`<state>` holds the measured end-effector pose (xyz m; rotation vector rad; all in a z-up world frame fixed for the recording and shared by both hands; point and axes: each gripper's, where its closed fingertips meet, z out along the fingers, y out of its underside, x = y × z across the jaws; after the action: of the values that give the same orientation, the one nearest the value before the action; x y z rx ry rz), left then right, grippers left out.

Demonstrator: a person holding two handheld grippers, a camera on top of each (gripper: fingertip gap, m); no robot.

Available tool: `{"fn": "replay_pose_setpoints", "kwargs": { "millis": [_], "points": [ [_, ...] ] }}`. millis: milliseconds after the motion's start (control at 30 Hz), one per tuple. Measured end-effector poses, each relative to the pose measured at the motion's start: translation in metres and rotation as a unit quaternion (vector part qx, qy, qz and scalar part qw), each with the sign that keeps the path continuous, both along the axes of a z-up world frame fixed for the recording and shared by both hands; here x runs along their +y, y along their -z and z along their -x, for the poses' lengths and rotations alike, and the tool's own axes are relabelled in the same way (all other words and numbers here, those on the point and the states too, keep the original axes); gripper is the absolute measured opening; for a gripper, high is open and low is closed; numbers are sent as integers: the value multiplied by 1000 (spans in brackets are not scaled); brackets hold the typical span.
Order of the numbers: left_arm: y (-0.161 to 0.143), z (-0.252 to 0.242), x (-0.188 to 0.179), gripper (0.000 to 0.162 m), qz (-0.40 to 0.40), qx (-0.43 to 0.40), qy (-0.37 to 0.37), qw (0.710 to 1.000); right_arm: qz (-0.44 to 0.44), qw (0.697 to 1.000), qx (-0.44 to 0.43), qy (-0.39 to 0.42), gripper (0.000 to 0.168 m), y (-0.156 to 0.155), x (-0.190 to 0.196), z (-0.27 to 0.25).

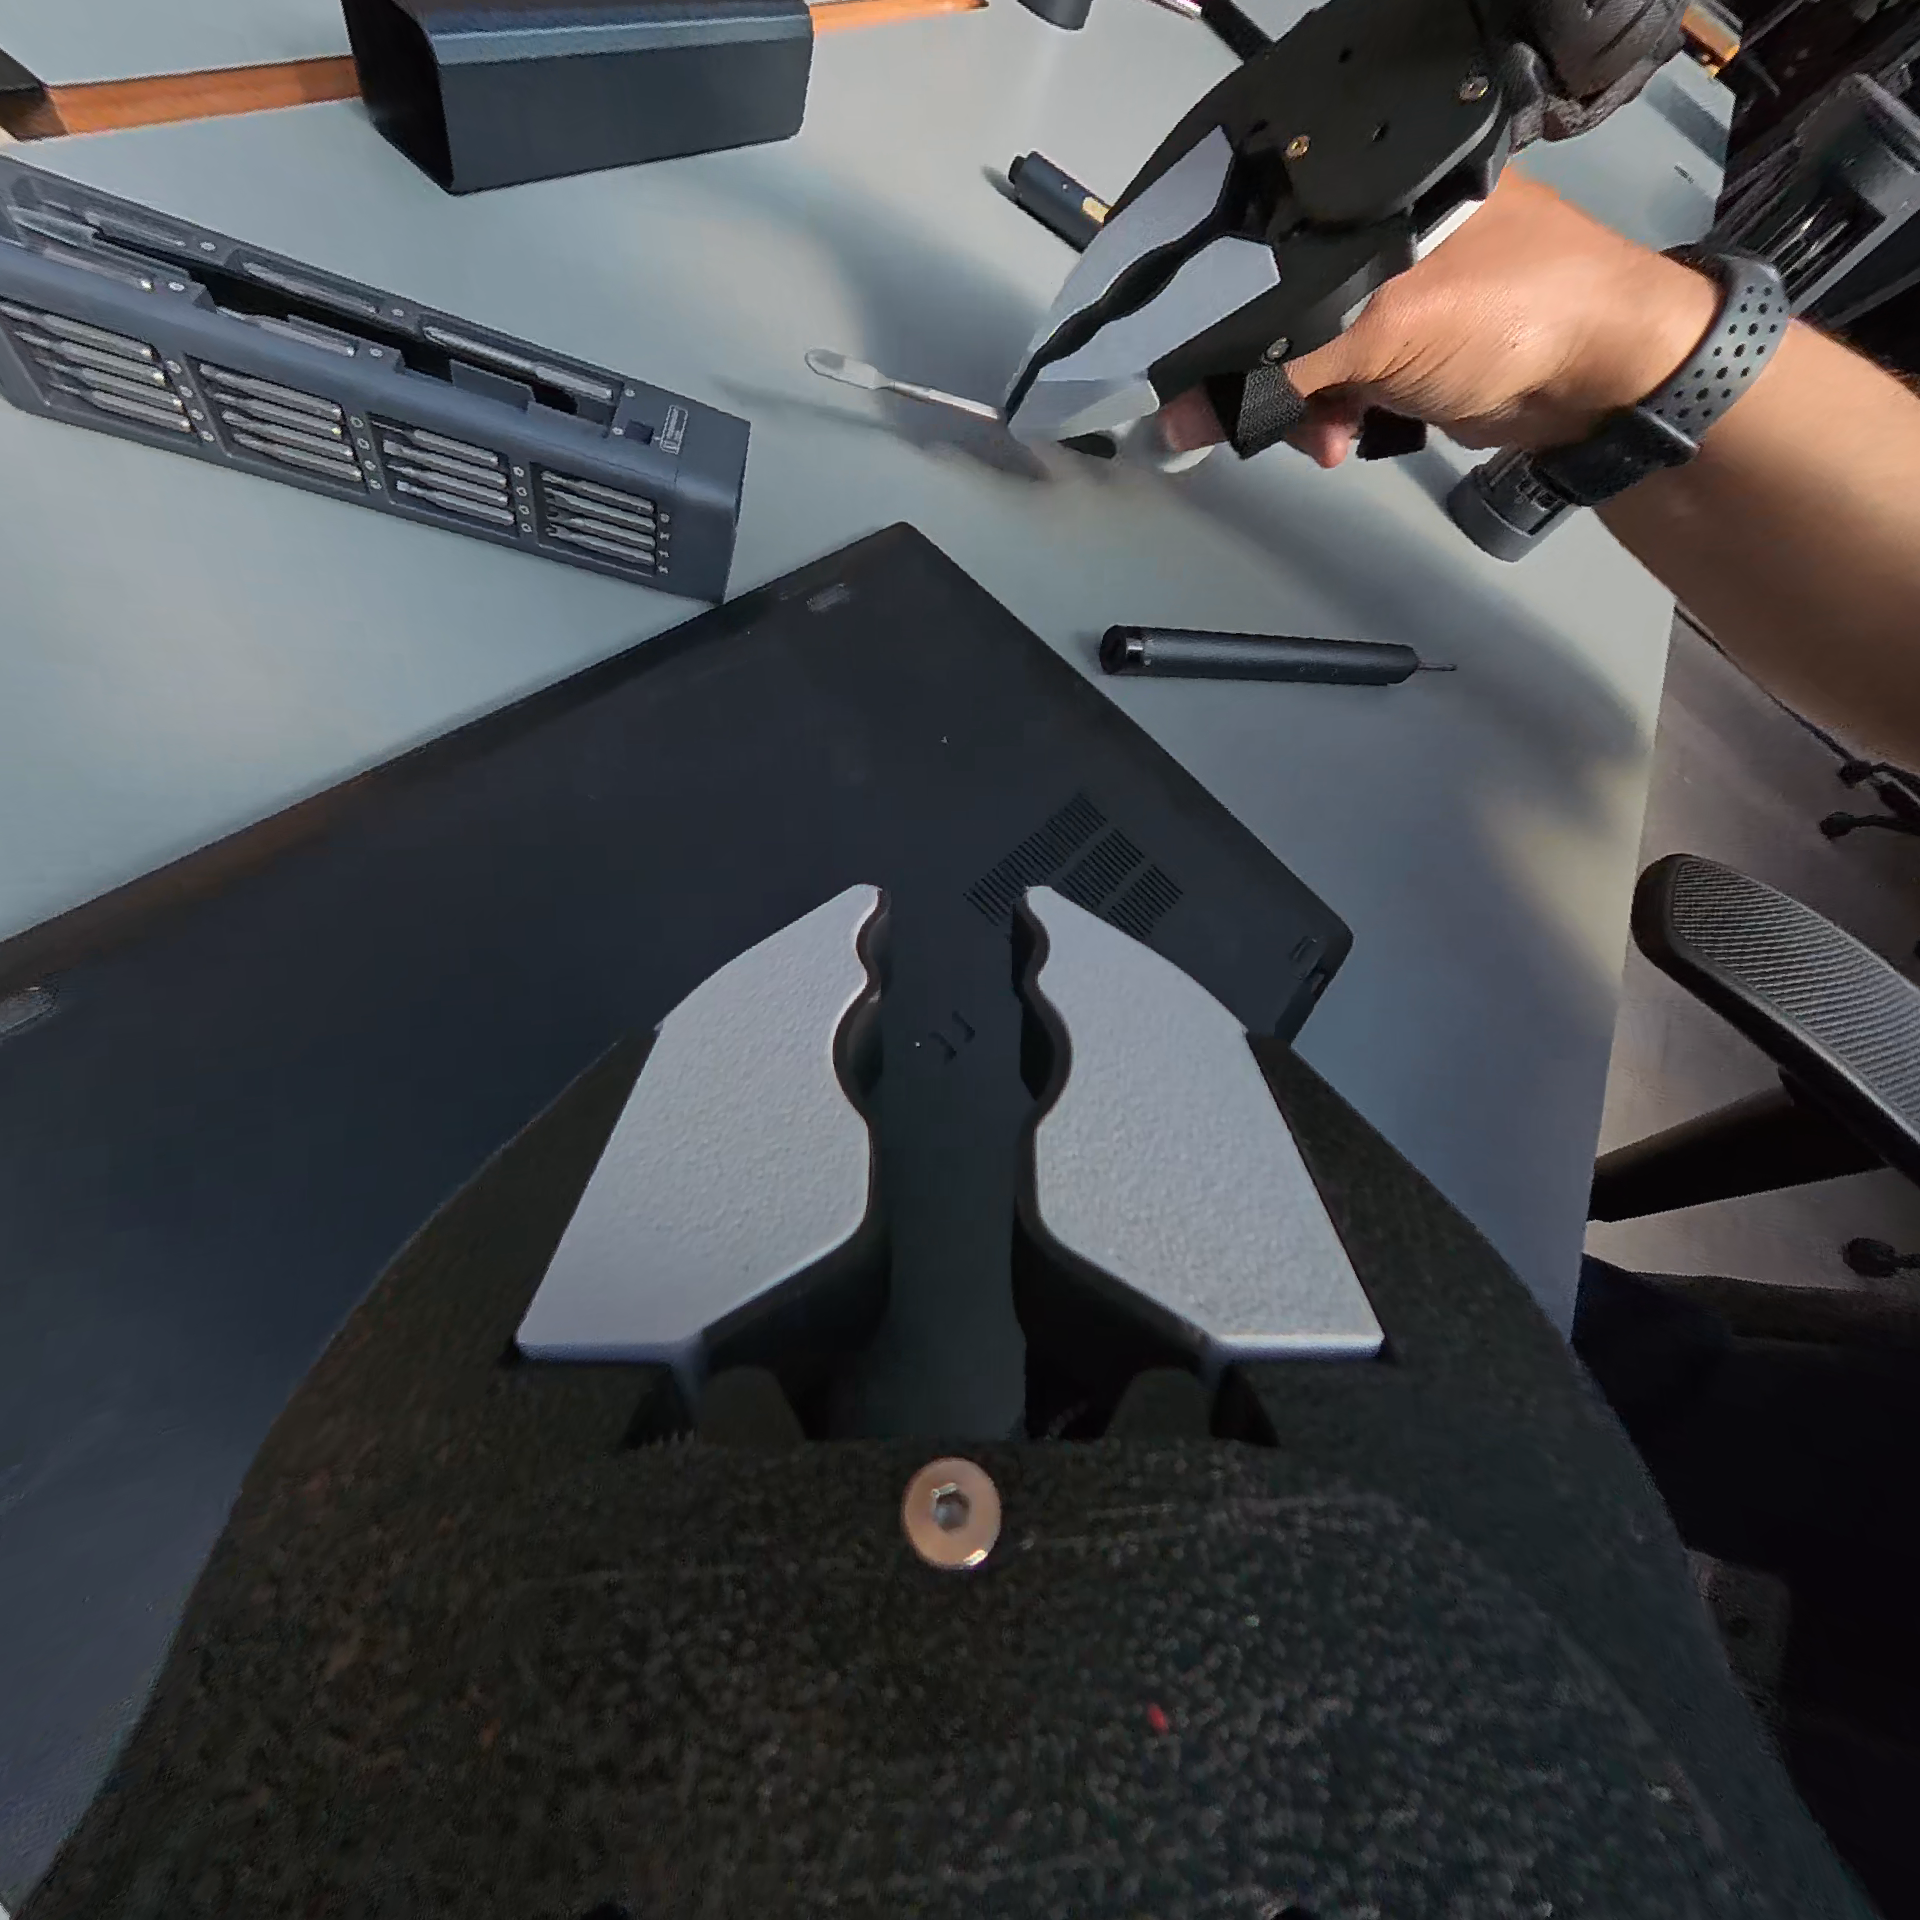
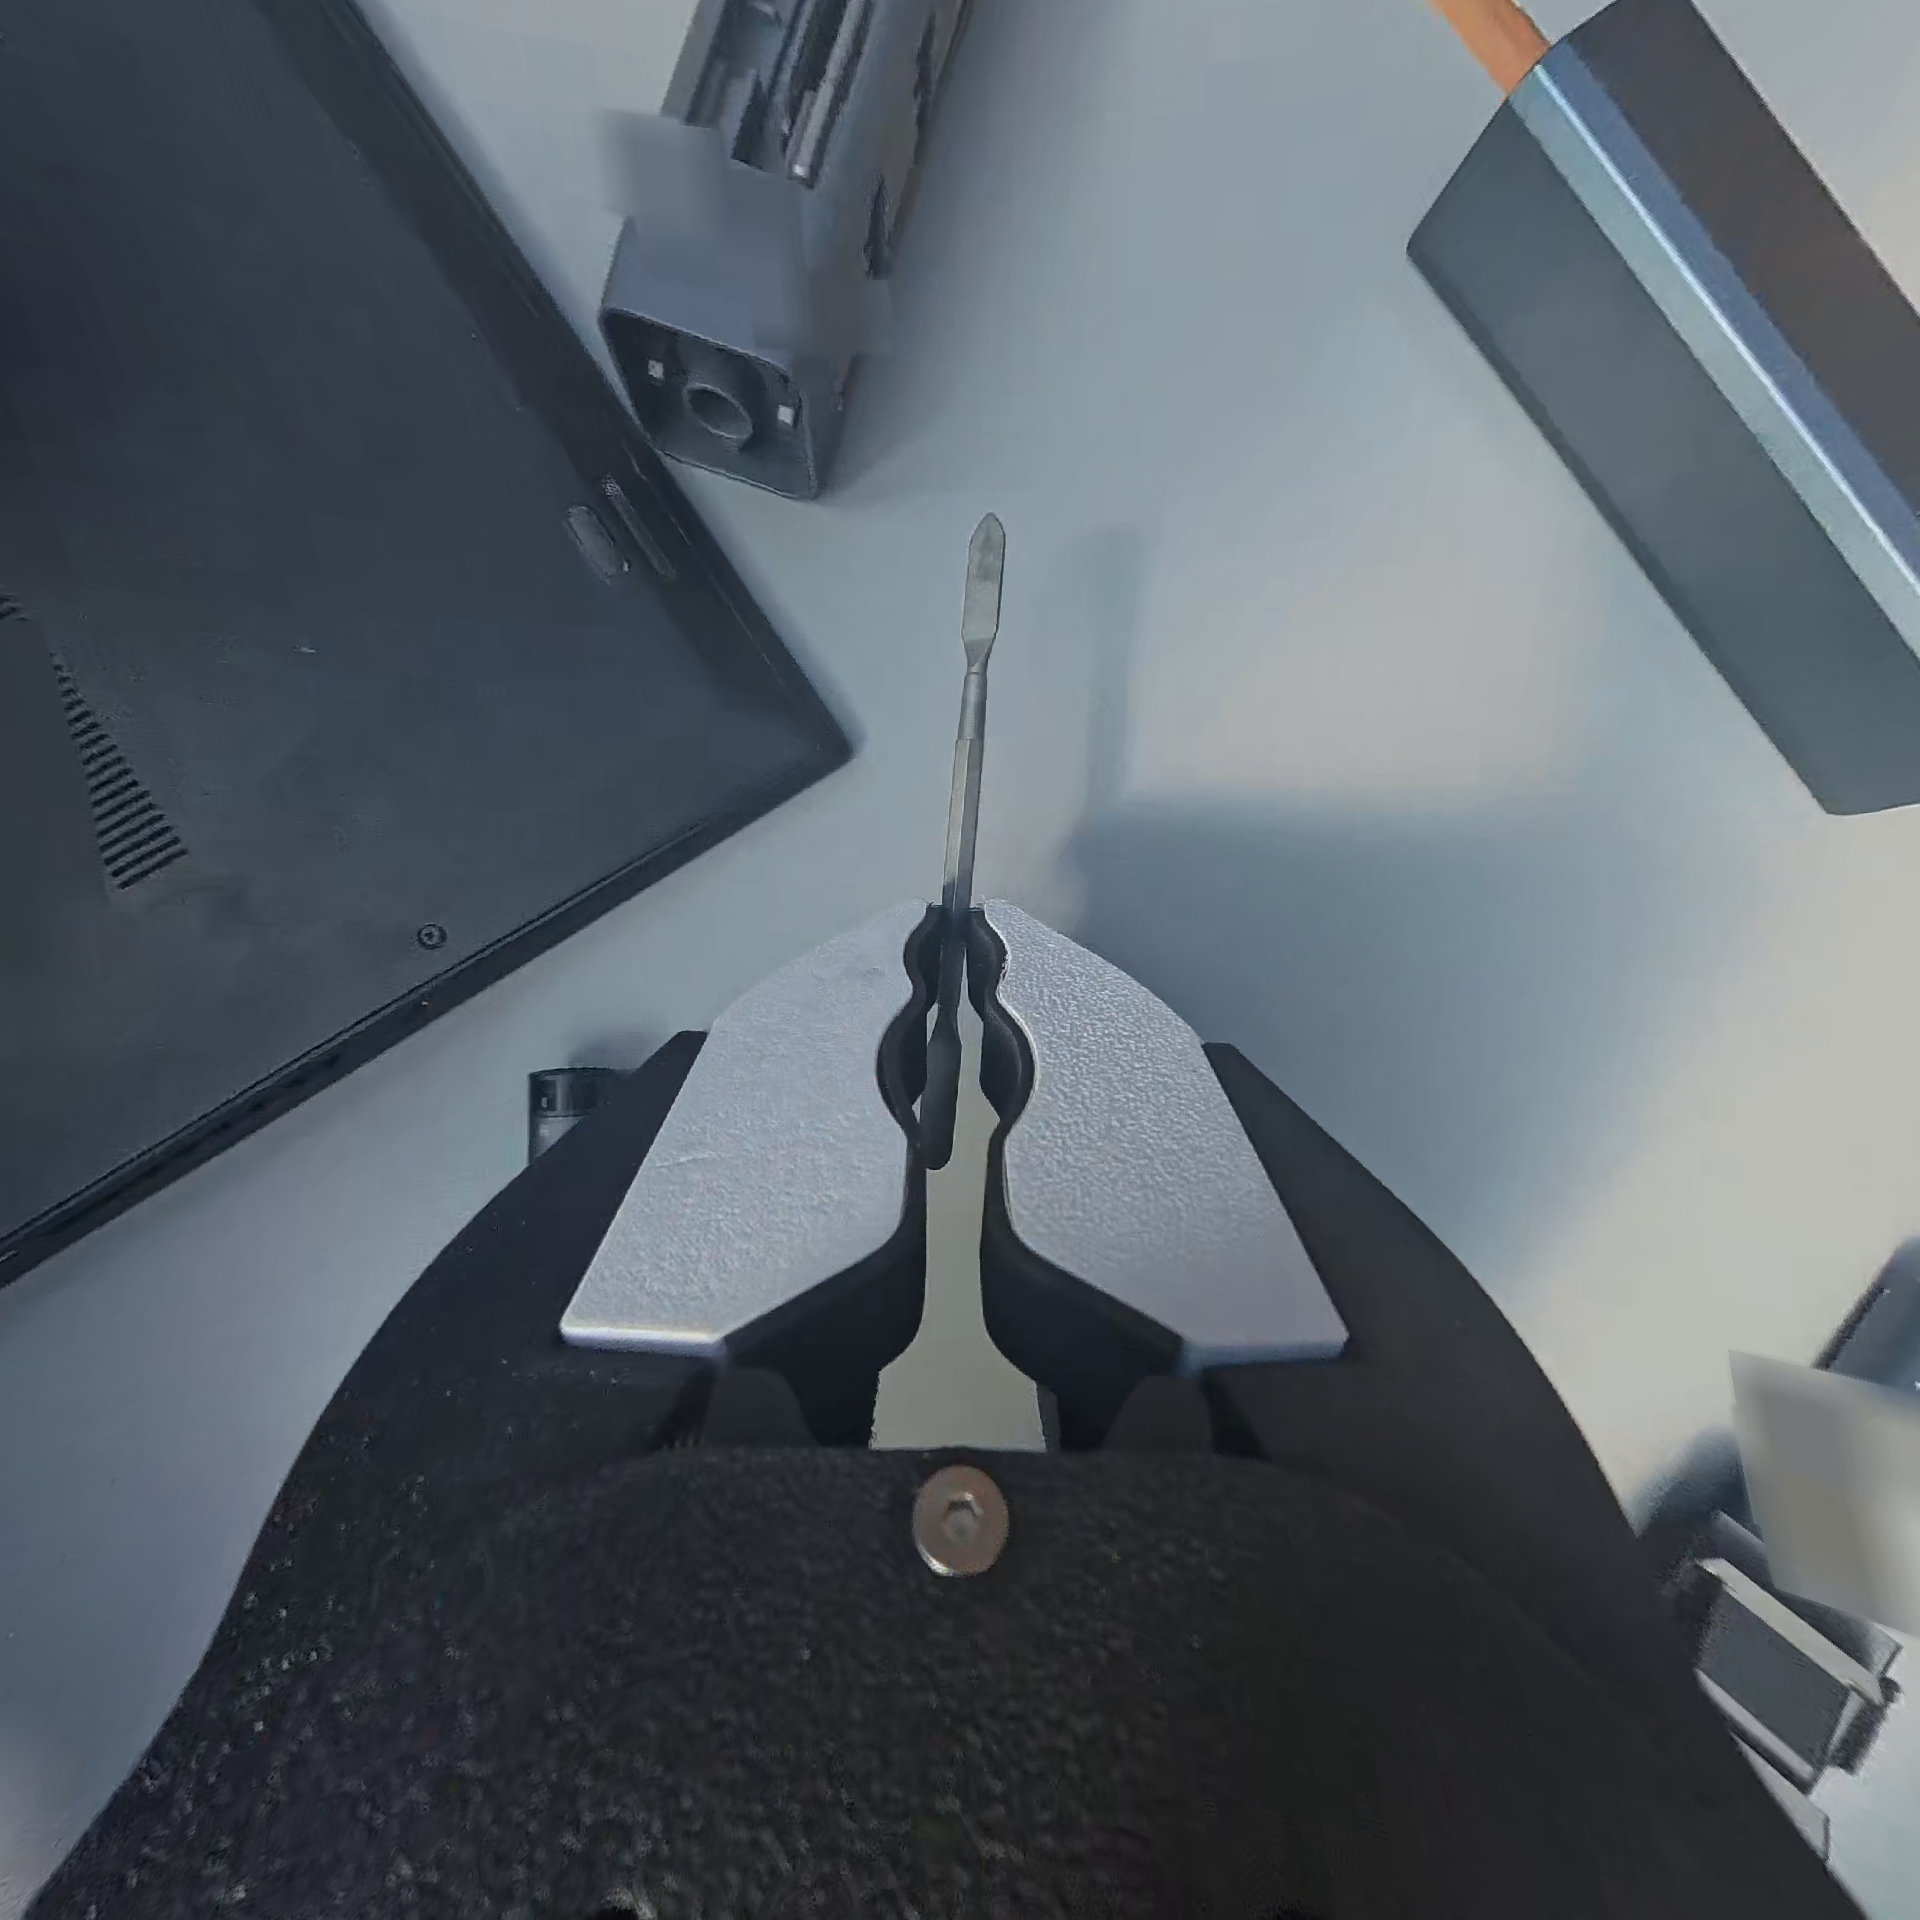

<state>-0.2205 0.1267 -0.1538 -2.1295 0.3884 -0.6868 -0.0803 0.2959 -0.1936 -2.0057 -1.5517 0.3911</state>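
1. Two grippers are in your hands. Your right gripper (image 2: 956, 920) is pinched onto a thin metal spudger (image 2: 971, 707), whose flat pointed tip juts straight ahead past the fingertips, above the grey table (image 2: 1299, 623).
2. Your left gripper (image 1: 948, 904) has its fingers spread with nothing between them, poised over the underside of a dark laptop (image 1: 623, 831).
3. Seen from the left wrist, the right gripper (image 1: 1023, 410) sits beyond the laptop's far corner, with the spudger (image 1: 894, 382) pointing toward an open bit case (image 1: 364, 416).
4. One black screwdriver handle (image 1: 1262, 657) lies on the table (image 1: 935, 260) between the laptop and your right hand (image 1: 1475, 353).
5. From the right wrist, the laptop (image 2: 312, 623) is left of the spudger, the bit case (image 2: 748, 291) ahead, apart from its tip.
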Motion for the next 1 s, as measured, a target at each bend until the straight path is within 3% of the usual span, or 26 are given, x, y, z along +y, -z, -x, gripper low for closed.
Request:
{"fn": "replay_pose_setpoints", "kwargs": {
  "millis": [200, 367, 467, 567, 800, 900, 1000],
  "points": [
    [-26, -51, 7, 23, -6, -55, 45, 997, 46, 989, 129, -54, 4, -60, -105, 27],
    [-45, -77, -7, 22, -2, -101, 67, 993, 16, 982, 172, -73, 4, -79, -178, 41],
    [-46, -84, -18, 19, 14, -131, 67, 989, 22, 981, 181, -72, 4, -76, -207, 45],
    [-49, -92, -31, 4, 22, -161, 78, 984, 6, 984, 166, -66, 4, -68, -222, 47],
    [-47, -97, -60, 3, 50, -153, 116, 980, 37, 981, 181, -59, 5, -64, -249, 45],
    [-51, -105, -78, 3, 56, -152, 152, 975, 62, 979, 185, -63, 15, -60, -271, 45],
    [-50, -113, -100, 3, 69, -159, 188, 967, 69, 978, 183, -75, 6, -54, -294, 39]
  ]
}}
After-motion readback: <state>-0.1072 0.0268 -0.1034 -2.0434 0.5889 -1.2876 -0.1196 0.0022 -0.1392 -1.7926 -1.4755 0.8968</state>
